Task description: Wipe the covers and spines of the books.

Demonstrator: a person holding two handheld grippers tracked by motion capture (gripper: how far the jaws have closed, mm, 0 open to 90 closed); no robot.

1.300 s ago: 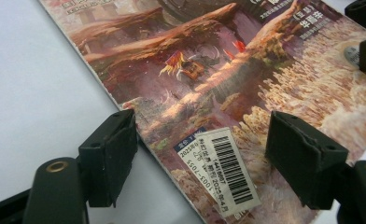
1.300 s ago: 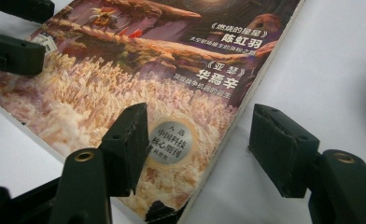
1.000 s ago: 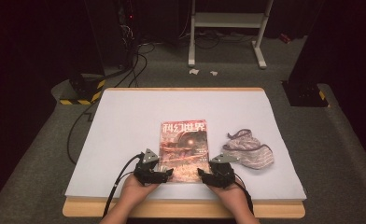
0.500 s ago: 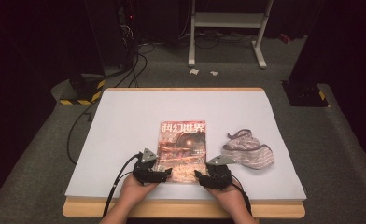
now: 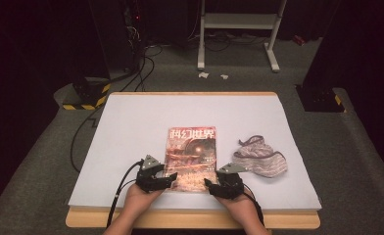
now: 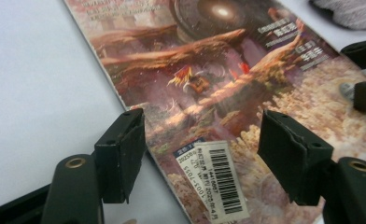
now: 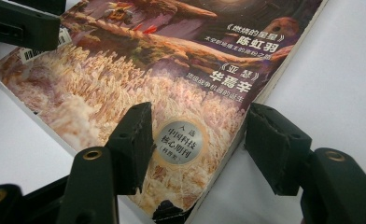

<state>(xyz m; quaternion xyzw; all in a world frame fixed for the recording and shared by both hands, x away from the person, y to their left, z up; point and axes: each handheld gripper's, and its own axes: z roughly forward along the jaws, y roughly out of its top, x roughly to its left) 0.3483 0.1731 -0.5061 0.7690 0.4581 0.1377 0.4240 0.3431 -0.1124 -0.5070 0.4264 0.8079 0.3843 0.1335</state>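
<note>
White tabletop [image 5: 131, 147] fills the middle of my high view against a dark room, and the magazine [image 5: 192, 156] lies flat at its lower centre, its red masthead reading 科幻世界, with a striped cloth [image 5: 259, 160] just right of it. My left gripper [image 5: 166, 178] sits at the magazine's lower left corner, jaws wide but just now closing, straddling the spine edge above a white barcode sticker [image 6: 220, 182] without pressing it. My right gripper [image 5: 210, 185] stands half open over the lower right corner, around a round seal [image 7: 177, 141] reading 中国科技核心期刊, gripping nothing.
</note>
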